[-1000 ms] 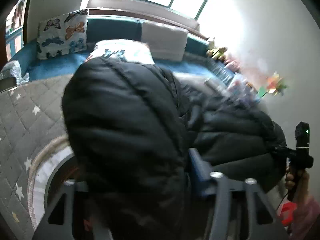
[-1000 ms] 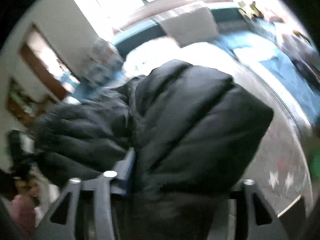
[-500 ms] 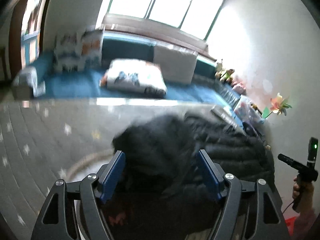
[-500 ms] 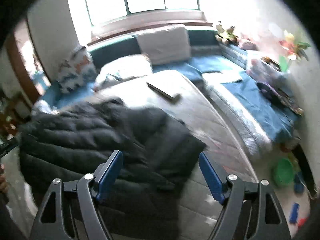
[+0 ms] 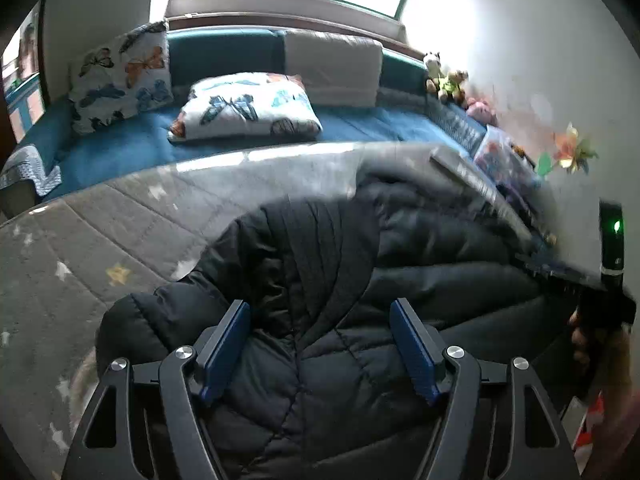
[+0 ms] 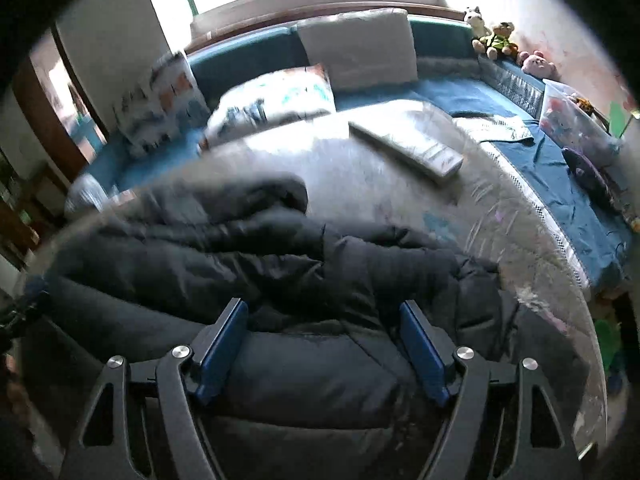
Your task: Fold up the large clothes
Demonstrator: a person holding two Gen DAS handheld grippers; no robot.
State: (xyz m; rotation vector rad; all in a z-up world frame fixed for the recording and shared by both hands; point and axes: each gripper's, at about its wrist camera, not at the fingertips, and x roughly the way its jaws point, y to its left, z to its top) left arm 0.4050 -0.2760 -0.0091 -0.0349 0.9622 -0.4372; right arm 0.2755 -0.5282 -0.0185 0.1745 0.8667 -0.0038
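Black jacket (image 5: 360, 280) heaped on the grey bed (image 5: 100, 248), one part thrown over but bulky and uneven, folding judged roughly midway; left hand-held gripper (image 5: 320, 344) and right hand-held gripper (image 6: 322, 344) both spread wide, gripping nothing, above it.

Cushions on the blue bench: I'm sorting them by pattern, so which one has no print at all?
The plain beige cushion, upright against the teal backrest under the window. The other two carry butterfly prints: one stands, one lies flat.
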